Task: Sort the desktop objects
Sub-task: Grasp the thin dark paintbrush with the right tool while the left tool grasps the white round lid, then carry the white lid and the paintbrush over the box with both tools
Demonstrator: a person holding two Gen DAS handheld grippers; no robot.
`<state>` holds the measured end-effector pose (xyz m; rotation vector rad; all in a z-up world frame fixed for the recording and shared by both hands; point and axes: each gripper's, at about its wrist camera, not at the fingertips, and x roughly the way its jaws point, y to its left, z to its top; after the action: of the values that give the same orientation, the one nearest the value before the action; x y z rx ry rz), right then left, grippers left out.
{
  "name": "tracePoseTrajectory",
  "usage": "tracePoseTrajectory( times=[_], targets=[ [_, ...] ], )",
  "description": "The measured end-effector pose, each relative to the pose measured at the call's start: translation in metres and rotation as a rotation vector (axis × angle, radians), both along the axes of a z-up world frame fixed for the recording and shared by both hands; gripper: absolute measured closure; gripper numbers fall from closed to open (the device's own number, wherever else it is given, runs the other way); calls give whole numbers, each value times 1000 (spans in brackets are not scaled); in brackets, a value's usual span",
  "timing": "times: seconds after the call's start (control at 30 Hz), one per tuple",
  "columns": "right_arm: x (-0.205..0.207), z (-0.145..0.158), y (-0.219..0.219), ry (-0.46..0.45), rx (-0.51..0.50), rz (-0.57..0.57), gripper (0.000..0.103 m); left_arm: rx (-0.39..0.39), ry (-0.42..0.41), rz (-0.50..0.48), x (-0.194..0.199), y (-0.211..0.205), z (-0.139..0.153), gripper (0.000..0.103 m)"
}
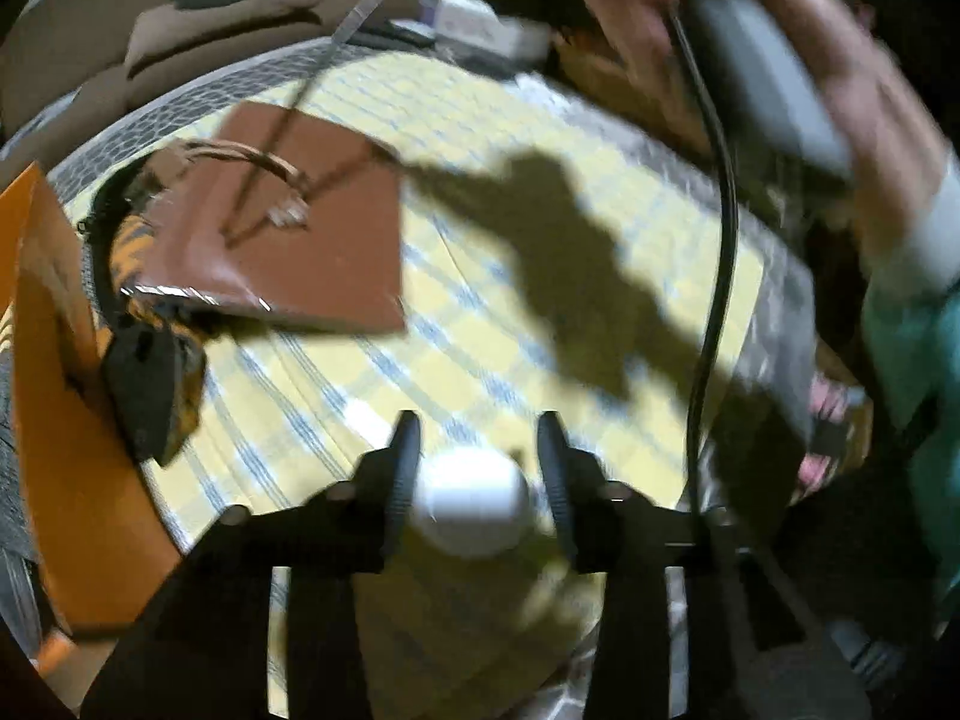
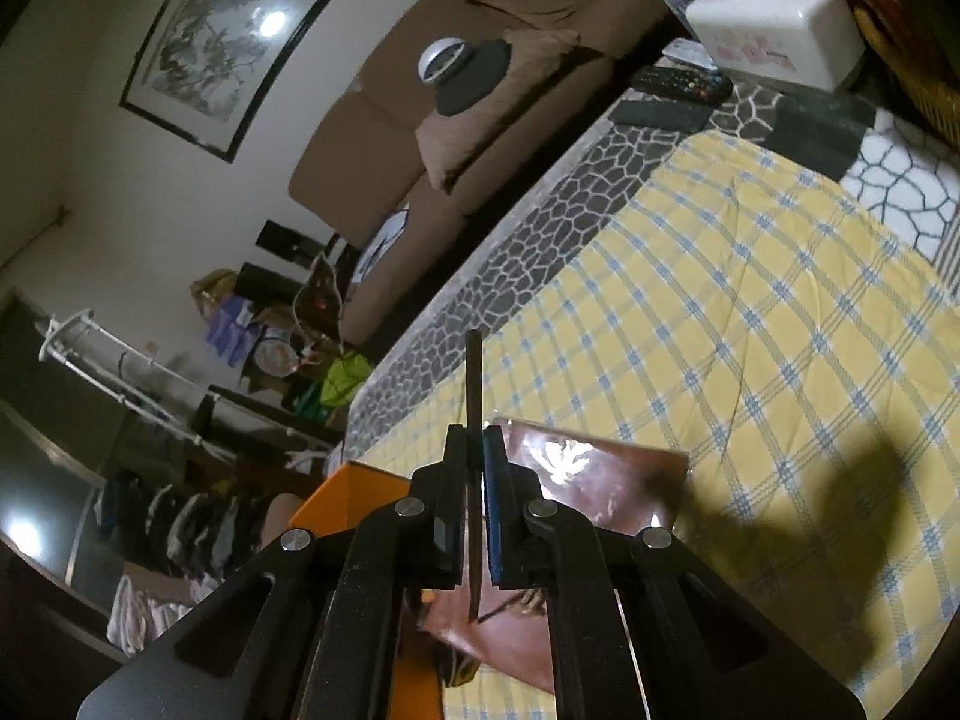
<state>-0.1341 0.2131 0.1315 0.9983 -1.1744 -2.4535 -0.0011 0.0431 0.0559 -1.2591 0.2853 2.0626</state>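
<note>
below, on the yellow checked cloth that covers the desk, one brown notebook lies flat, with one orange box just beside it at the cloth's edge and a tiger-striped pouch wedged between the two. the left hand-held gripper has one white rounded object between its two fingers; one finger touches its side, the other stands a little apart, so a firm hold cannot be told through the blur. the right hand-held gripper is clamped tight on one thin dark stick, which juts up past the fingertips, above the notebook. at the desk's far end sit one white tissue box, two dark remotes and one black pad. a person's hand grips the other tool's grey handle.
</note>
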Motion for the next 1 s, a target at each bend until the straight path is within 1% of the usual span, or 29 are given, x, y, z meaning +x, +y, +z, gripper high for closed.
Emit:
tracePoseTrajectory(
  times=[0.07, 0.13, 0.23, 0.3, 0.33, 0.37, 0.43, 0.47, 0.5, 0.57, 0.63, 0.7, 0.8, 0.9, 1.0],
  targets=[
    [1, 3, 2, -1, 7, 0, 99, -27, 25, -15, 9, 4, -5, 57],
    [1, 4, 3, -4, 6, 0, 99, -47, 53, -21, 11, 8, -8, 57],
    [3, 5, 3, -4, 10, 7, 99, -62, 27, -5, 4, 5, -15, 62],
    [4, 7, 2, -4, 12, 16, 99, -60, 24, 6, 2, 2, -15, 62],
    [4, 9, 0, -3, 16, 19, 99, -65, 33, 10, 5, 0, -15, 61],
    [5, 10, -1, -1, 20, 24, 99, -76, 42, 16, 5, -1, -16, 55],
    [5, 12, -3, -1, 24, 31, 99, -81, 26, 20, 2, -1, -23, 56],
    [5, 12, -4, -1, 26, 34, 99, -87, 12, 17, 2, 0, -27, 59],
    [5, 13, -6, -2, 27, 36, 99, -96, 12, 14, 2, 0, -30, 59],
    [4, 14, -8, -5, 26, 42, 99, -98, 30, 18, 3, 2, -31, 60],
    [4, 15, -11, -2, 27, 46, 99, -72, 32, 38, 2, 0, -27, 60],
    [4, 20, -15, 8, 23, 56, 99, -44, 60, 51, 1, -3, -15, 60],
    [5, 29, -22, 33, 14, 71, 99, 23, 112, 85, -4, -13, 17, 60],
    [7, 41, -34, 68, 8, 99, 99, 106, 159, 142, -11, -35, 53, 60],
    [11, 54, -48, 105, 4, 129, 99, 155, 213, 200, -14, -59, 81, 60]
  ],
)
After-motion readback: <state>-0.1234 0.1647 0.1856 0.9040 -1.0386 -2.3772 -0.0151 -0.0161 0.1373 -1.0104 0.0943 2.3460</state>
